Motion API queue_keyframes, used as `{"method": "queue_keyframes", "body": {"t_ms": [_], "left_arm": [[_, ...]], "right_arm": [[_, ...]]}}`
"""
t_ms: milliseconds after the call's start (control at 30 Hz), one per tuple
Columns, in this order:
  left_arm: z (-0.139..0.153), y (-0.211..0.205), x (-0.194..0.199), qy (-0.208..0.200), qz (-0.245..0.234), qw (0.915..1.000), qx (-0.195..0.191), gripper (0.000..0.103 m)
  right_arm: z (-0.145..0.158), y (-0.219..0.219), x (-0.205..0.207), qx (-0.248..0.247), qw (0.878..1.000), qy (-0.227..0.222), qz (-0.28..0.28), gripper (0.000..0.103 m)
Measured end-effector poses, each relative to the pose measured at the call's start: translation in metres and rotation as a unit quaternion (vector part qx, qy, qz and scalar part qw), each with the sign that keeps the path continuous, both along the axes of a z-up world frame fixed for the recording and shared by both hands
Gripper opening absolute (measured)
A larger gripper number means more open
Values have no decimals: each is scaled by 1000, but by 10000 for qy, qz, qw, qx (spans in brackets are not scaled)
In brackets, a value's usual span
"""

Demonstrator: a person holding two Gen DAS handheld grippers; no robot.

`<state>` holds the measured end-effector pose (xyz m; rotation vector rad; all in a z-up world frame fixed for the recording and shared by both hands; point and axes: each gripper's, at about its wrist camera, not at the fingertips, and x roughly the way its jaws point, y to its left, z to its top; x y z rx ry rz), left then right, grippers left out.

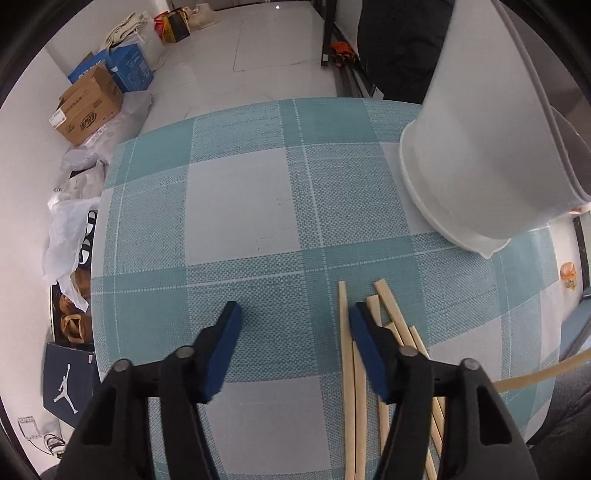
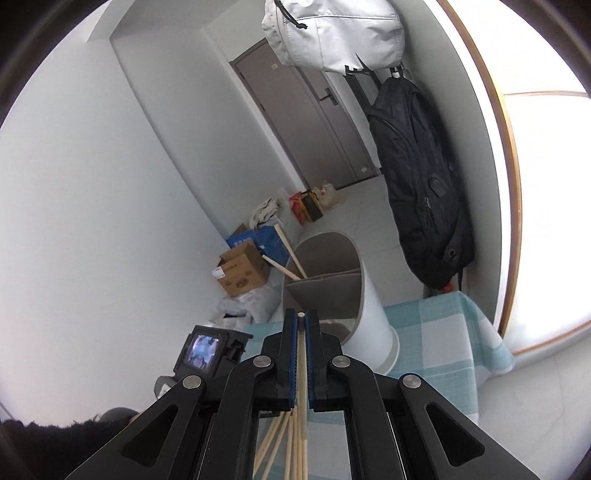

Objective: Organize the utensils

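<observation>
Several pale wooden chopsticks lie loose on the teal checked tablecloth. My left gripper points down at the cloth, open, with nothing between its blue pads; its right finger overlaps the chopstick pile. The white utensil holder stands to the upper right. In the right wrist view my right gripper is shut on one chopstick, its tip aimed toward the holder. Two chopsticks lean in the holder's far compartment. More chopsticks lie below the held one.
Cardboard boxes, plastic bags and a shoe box crowd the floor left of the table. A dark backpack hangs on the wall behind the table, a white bag above it. The table's right edge drops off near a wood-framed panel.
</observation>
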<state>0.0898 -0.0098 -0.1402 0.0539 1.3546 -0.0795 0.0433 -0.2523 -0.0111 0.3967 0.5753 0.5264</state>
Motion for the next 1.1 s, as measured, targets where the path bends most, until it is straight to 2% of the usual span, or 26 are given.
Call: {"method": "queue_keyframes", "body": {"t_ms": [233,433,467,533,600,767,867,967,1100], "left_arm": [[1,4,0,45,34,10000,71,32],[1,-8,-1,-19,62,9991,422,32],[1,-9,-2,-28,17,9992,396,19],[0,-13,-2,8,-105,9999,91,3],[1,-11,-2,-24,-67,10000,69,2],[4,5,-1,-220,196,9989,-357,1],[21,15,-6,-689,432,9949,-602,1],[47,19,-20,-1290,474,9870,-833,1],[86,23,-45,-2206,473,9682,-1086,1]], "right_arm": [[2,-7,-3,83,9999,-11,-60,3],[1,-7,-4,93,9999,20,-71,3],[1,-7,-3,81,9999,21,-67,3],[1,-6,-3,38,10000,15,-75,3],[1,-5,-3,-5,10000,9,-98,3],[-1,-5,-5,-91,9998,-3,-176,3],[-1,-5,-6,-150,9996,-43,-219,3],[-1,-3,-8,-213,9995,-66,-242,3],[-1,4,-12,-281,9993,-82,-243,3]]}}
